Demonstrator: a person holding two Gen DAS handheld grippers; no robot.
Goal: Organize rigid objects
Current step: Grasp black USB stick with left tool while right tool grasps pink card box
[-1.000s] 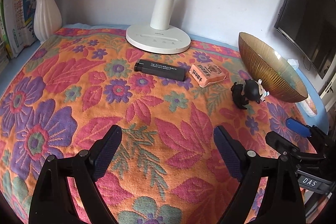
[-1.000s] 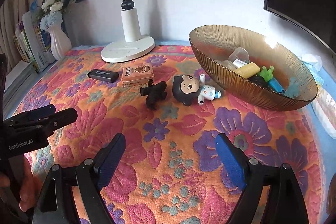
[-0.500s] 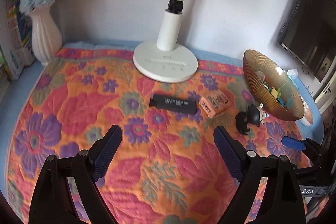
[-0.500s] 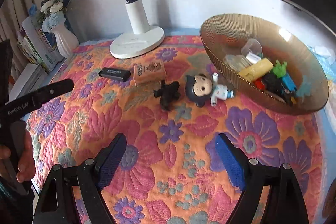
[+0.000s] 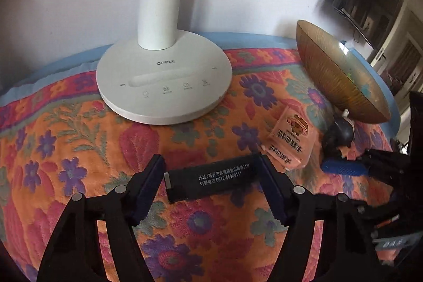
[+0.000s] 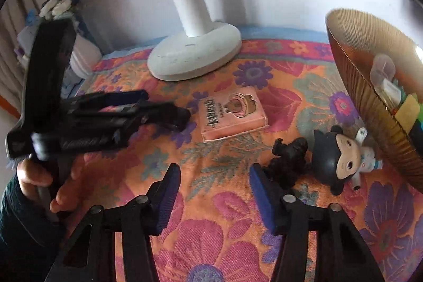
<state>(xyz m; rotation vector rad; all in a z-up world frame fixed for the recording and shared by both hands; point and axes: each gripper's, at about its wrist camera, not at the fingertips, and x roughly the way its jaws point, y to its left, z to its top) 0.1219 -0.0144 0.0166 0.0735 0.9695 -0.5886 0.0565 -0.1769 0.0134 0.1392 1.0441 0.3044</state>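
I worked over a desk covered by an orange quilted cloth with purple and pink flowers (image 5: 66, 128), and the large ribbed amber glass bowl (image 5: 335, 81) at its right edge, already holding small items, was in my judgement the place for the loose things. The round white lamp base (image 5: 164, 86) stood toward the back edge, well clear of my path. My left gripper (image 5: 212, 181) straddled the flat black rectangular case with white print (image 5: 211, 183), its jaws closing, the right pad at the case's end and the left pad just short of contact; I judged it best to keep the case square until both pads seated. The pink illustrated card box (image 6: 232, 112) lay just beside it. My right gripper (image 6: 215, 192) was closing on nothing, the small black animal figurine (image 6: 288, 160) just outside its right finger, so I needed to shift right first.
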